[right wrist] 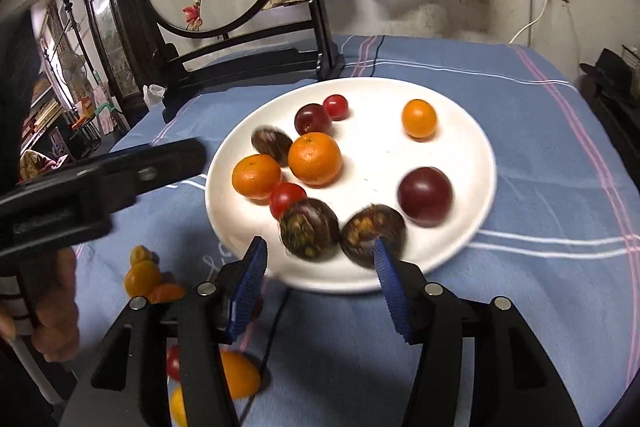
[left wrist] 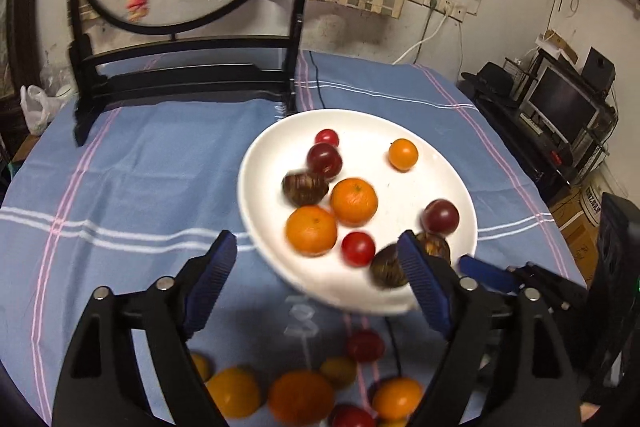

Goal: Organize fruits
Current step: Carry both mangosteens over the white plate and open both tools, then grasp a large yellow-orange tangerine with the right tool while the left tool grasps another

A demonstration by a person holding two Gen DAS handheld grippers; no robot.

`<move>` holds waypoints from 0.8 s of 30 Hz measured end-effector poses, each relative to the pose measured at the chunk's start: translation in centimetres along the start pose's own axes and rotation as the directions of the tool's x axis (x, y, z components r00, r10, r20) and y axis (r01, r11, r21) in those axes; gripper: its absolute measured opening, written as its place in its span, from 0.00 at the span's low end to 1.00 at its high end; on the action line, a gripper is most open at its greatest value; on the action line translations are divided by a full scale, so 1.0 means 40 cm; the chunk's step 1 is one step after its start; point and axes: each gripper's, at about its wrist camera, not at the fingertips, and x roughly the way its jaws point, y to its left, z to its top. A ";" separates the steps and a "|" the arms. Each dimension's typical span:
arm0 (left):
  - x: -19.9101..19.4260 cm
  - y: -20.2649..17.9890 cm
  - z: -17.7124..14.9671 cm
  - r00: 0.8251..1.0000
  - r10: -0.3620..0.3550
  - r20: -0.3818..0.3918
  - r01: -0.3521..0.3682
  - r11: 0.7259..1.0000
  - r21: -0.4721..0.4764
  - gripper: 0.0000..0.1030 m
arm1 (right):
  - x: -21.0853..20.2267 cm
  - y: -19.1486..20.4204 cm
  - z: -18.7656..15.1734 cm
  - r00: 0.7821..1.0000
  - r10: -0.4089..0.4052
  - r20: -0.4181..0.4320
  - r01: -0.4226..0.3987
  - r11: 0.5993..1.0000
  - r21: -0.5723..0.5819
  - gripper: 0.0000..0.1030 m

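While unseen leftward: hand point(right wrist: 48, 311) (right view).

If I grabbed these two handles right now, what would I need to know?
Left gripper: jaws open, empty, at the plate's near edge.
Right gripper: jaws open, empty; one finger in front of a brown fruit.
White plate holds ten fruits: oranges, plums, tomatoes, brown ones.
Left: the loose fruits on the blue cloth near you still need plating.
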 end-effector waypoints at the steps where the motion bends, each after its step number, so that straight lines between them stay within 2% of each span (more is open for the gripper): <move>1: -0.011 0.006 -0.009 1.000 0.003 0.005 -0.003 1.000 -0.002 0.81 | -0.012 0.000 -0.008 1.000 -0.002 -0.001 0.002 1.000 -0.005 0.55; 9: -0.109 0.076 -0.118 0.999 0.032 0.036 -0.031 0.999 -0.035 0.88 | -0.106 0.048 -0.102 1.000 -0.010 -0.018 0.008 0.998 -0.068 0.56; 14: -0.120 0.112 -0.169 0.999 0.022 0.049 -0.020 0.999 -0.041 0.89 | -0.138 0.108 -0.161 0.999 0.013 -0.038 -0.018 0.993 -0.119 0.59; 18: -0.105 0.135 -0.193 0.999 0.005 0.040 -0.002 0.998 -0.062 0.89 | -0.129 0.163 -0.212 0.996 0.025 -0.088 -0.038 0.987 -0.158 0.59; 24: -0.110 0.155 -0.191 0.999 0.007 0.044 -0.004 0.997 -0.081 0.89 | -0.077 0.192 -0.230 0.988 -0.006 -0.156 -0.019 0.987 -0.159 0.59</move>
